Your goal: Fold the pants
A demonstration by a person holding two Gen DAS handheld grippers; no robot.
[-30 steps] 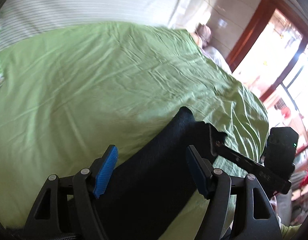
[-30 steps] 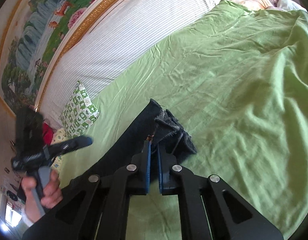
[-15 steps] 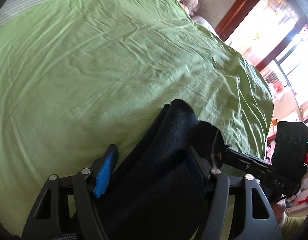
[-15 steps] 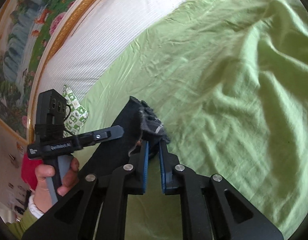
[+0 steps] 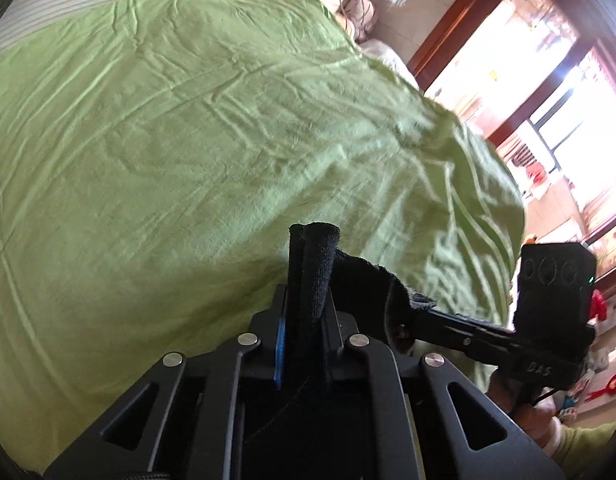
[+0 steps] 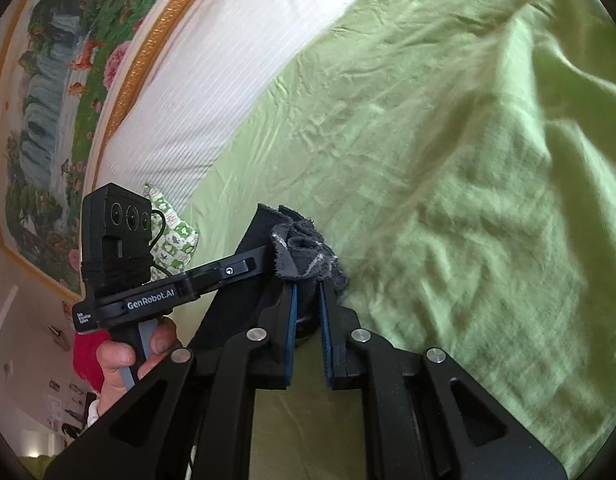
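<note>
Pants (image 5: 314,268) between both tongs' pads

Black left gripper (image 5: 306,320), black right gripper (image 6: 308,308): blue pads, silver screws behind jaws; "GenRobot.AI" on left.

Left wrist view: sits just behind the left gripper (image 5: 304,304), angled steeply down at the green bedsheet (image 5: 168,152).
Right wrist view: close behind the right gripper (image 6: 308,300), tilted down.
Shared: the sheet, the dark pants (image 6: 248,264), each other's gripper.
</note>
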